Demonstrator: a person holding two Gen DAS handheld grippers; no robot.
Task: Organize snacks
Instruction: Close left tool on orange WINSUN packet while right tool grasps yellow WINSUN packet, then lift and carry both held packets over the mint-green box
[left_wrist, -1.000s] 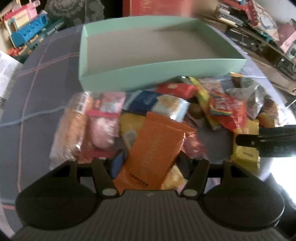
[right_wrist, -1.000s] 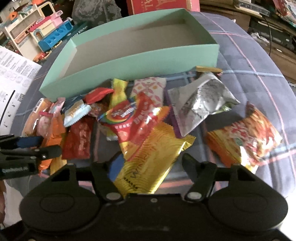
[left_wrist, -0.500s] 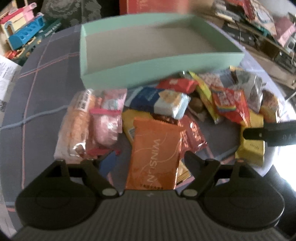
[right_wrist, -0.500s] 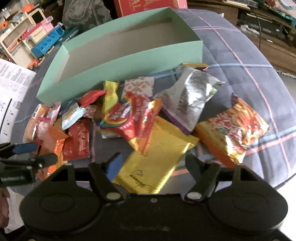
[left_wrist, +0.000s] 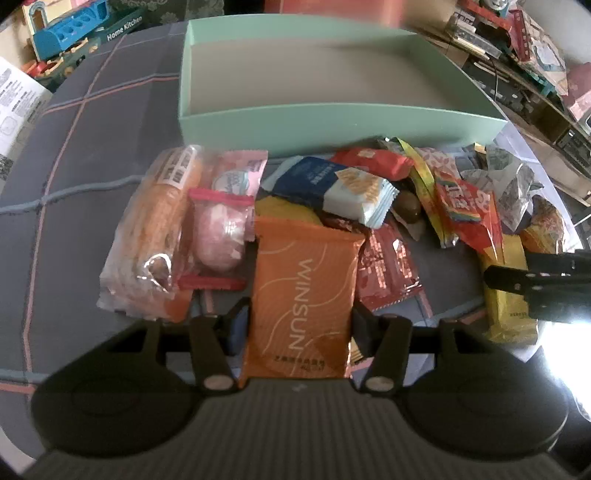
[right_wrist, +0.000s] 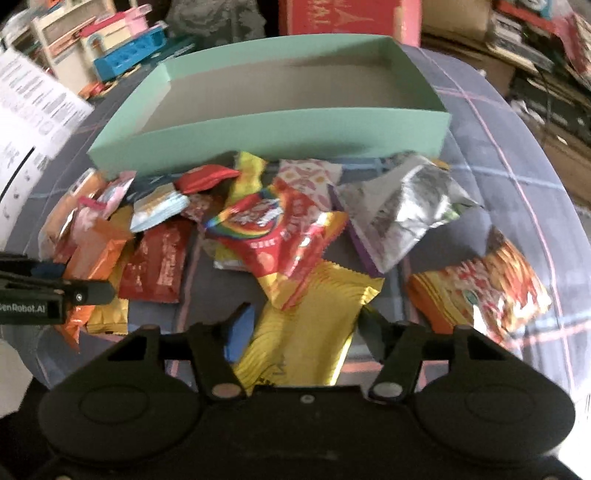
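Note:
A heap of snack packets lies on a plaid cloth in front of an empty mint-green box (left_wrist: 332, 122) (right_wrist: 258, 125). My left gripper (left_wrist: 300, 325) is shut on an orange WINSUN packet (left_wrist: 303, 295), its fingers against both edges. My right gripper (right_wrist: 301, 328) is shut on a yellow packet (right_wrist: 314, 325), which lies under a red rainbow packet (right_wrist: 273, 229). The right gripper's fingers (left_wrist: 517, 280) show at the right in the left wrist view, over the yellow packet (left_wrist: 509, 317). The left gripper's fingers (right_wrist: 85, 291) show at the left in the right wrist view.
Among the other snacks are a blue-and-white packet (left_wrist: 332, 188), a pink sweet bag (left_wrist: 221, 221), a clear cracker bag (left_wrist: 155, 229), a silver bag (right_wrist: 402, 206) and an orange-red bag (right_wrist: 480, 288). Toys (left_wrist: 74, 29) and papers (right_wrist: 29, 110) lie beyond the cloth at the left.
Both grippers have closed in on their packets: the left on the orange packet, the right on the yellow one. Both views have moved slightly nearer the heap.

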